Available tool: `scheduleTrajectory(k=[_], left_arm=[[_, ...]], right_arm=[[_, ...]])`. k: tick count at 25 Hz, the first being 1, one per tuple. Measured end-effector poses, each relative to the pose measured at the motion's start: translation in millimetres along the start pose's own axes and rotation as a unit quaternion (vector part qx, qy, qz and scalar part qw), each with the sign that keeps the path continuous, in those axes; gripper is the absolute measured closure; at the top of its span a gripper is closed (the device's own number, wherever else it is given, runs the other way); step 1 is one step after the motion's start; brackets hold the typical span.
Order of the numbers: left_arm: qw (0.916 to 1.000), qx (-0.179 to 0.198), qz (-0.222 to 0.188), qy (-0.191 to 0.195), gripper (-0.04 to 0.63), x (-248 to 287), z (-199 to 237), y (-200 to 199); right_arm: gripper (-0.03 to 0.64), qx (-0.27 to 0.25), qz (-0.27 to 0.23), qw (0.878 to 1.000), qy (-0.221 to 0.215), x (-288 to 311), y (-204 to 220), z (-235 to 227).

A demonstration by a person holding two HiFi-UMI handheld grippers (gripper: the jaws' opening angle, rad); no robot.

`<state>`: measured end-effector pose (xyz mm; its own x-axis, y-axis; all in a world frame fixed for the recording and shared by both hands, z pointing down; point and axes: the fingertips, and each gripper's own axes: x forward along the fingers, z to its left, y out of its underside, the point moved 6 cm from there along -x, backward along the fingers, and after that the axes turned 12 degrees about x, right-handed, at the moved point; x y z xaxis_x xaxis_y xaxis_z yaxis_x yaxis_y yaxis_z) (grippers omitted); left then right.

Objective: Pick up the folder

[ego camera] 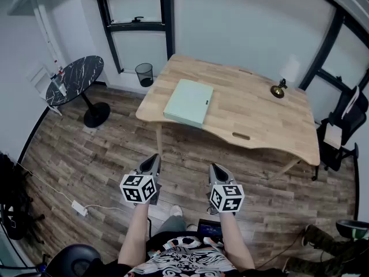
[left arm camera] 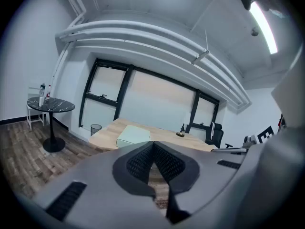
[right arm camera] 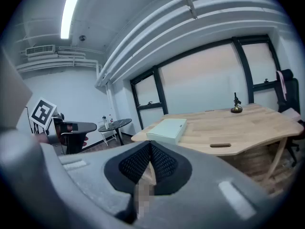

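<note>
A pale green folder (ego camera: pixel 188 102) lies flat on the left part of a wooden table (ego camera: pixel 253 117). It shows small in the left gripper view (left arm camera: pixel 132 137) and in the right gripper view (right arm camera: pixel 167 129) too. My left gripper (ego camera: pixel 153 161) and right gripper (ego camera: pixel 217 169) hover side by side over the floor, well short of the table's near edge. Both point toward the table and both are shut with nothing between the jaws (left arm camera: pixel 152 144) (right arm camera: pixel 151 147).
A small brass lamp (ego camera: pixel 279 89) stands at the table's far right. A round black marble table (ego camera: pixel 75 79) and a wire bin (ego camera: pixel 144 74) stand at the left. A black office chair (ego camera: pixel 343 128) is at the right. A white cable (ego camera: pixel 81 208) lies on the wooden floor.
</note>
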<state>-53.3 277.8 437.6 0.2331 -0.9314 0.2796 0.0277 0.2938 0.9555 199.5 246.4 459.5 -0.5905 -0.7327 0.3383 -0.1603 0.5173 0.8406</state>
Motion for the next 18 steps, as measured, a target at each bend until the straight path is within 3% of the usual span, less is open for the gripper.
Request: scheduleTrajectory(k=[6,11,16,18], left_arm=[[0.9993,0.022,0.023,0.02,0.588,14,13,-5],[0.9997,-0.001,0.023,-0.011,0.588,8,16,-2],[0.9997,-0.009,0.015,-0.014,0.588,5,5,-3],[0.9999,-0.005,0.011,-0.013,0.588,9,5,-7]], right_arm=[[0.612,0.001,-0.004,1.0,0.0,1,-3,1],[0.611,0.012,-0.006,1.0,0.004,0,-4,-5],[0.611,0.078,-0.071,0.988,-0.113,-3,-18,1],[0.611,0.093,-0.085,0.985,-0.116,1,-23,-3]])
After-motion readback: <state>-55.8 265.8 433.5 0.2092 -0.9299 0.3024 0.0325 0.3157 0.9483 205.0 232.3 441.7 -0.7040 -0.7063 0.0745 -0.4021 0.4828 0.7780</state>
